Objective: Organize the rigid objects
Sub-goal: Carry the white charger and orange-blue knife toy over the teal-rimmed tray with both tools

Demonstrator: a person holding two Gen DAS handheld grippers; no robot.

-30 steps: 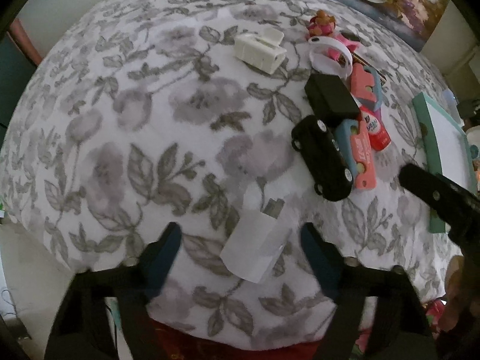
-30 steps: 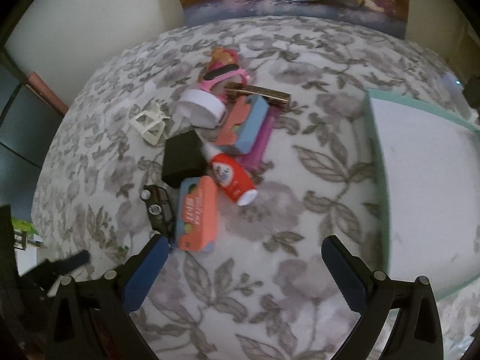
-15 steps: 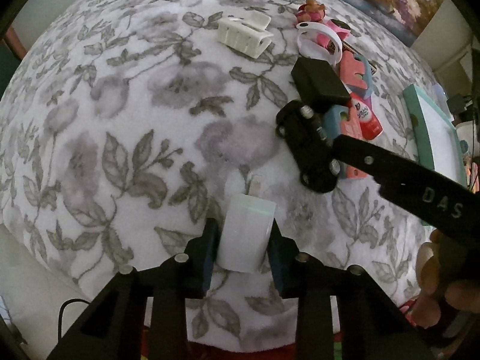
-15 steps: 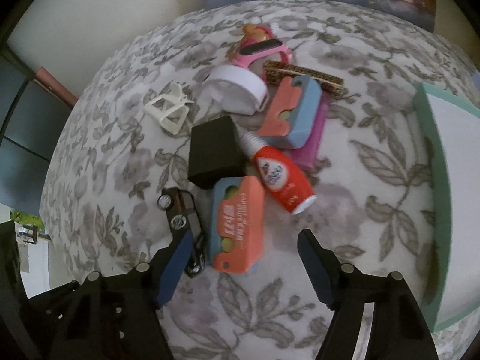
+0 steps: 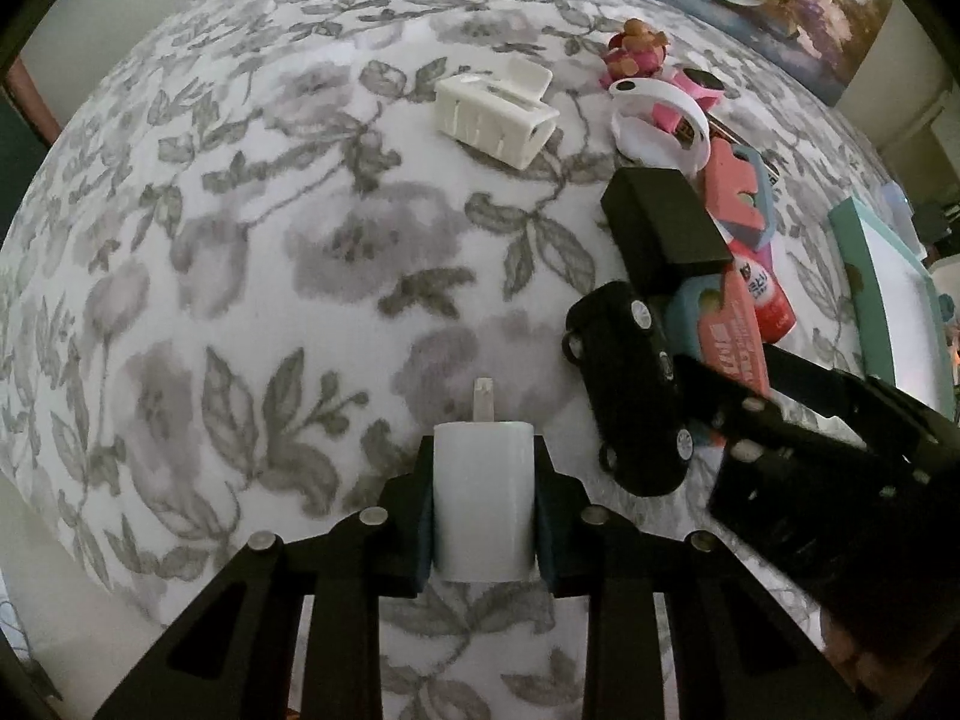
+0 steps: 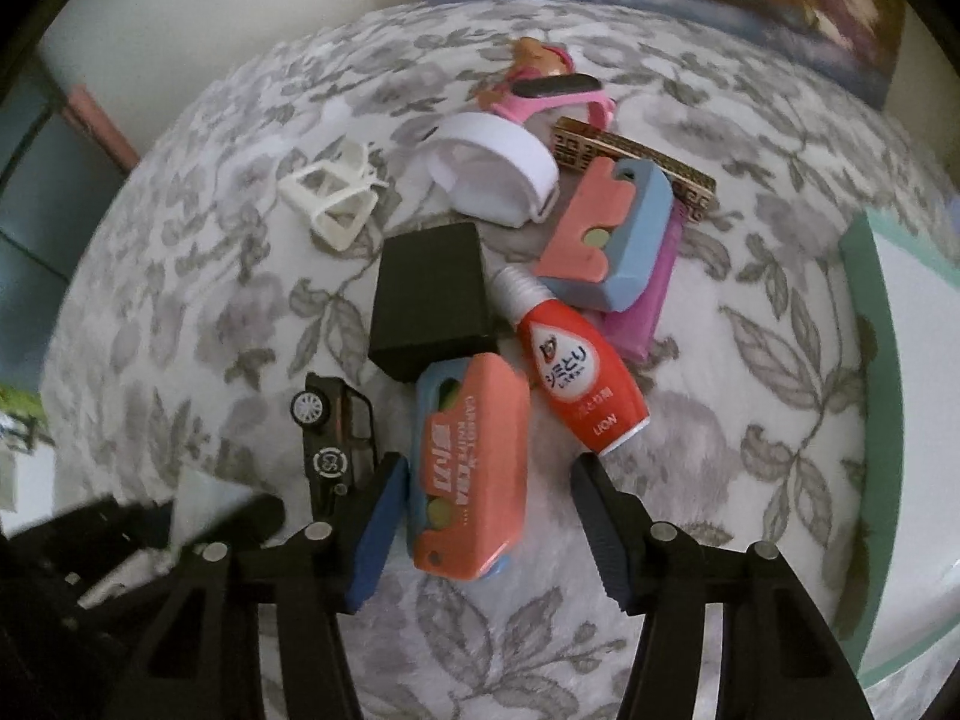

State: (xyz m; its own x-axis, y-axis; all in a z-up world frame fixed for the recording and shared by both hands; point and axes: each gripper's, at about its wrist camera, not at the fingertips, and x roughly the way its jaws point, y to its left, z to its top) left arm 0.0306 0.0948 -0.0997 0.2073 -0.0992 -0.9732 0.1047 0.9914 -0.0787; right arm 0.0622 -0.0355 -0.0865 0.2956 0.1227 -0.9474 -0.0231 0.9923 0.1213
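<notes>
My left gripper (image 5: 483, 510) is shut on a white charger plug (image 5: 483, 498), its prong pointing away, just above the floral cloth. My right gripper (image 6: 492, 531) is open, its fingers on either side of an orange and blue case (image 6: 471, 468) lying on the cloth; it also shows in the left wrist view (image 5: 729, 330). A black toy car (image 6: 333, 438) lies just left of the case, against the left finger. A red bottle (image 6: 576, 372) lies right of the case and a black box (image 6: 432, 300) behind it.
Behind lie a second orange and blue case (image 6: 606, 240), a white band (image 6: 492, 174), a pink watch (image 6: 552, 90), a white hair claw (image 6: 336, 198) and a gold comb (image 6: 636, 162). A teal-rimmed white tray (image 6: 870, 312) stands at the right.
My left gripper closed on the white charger plug and holds it. My right gripper moved forward and down, narrowing around the orange and blue case.
</notes>
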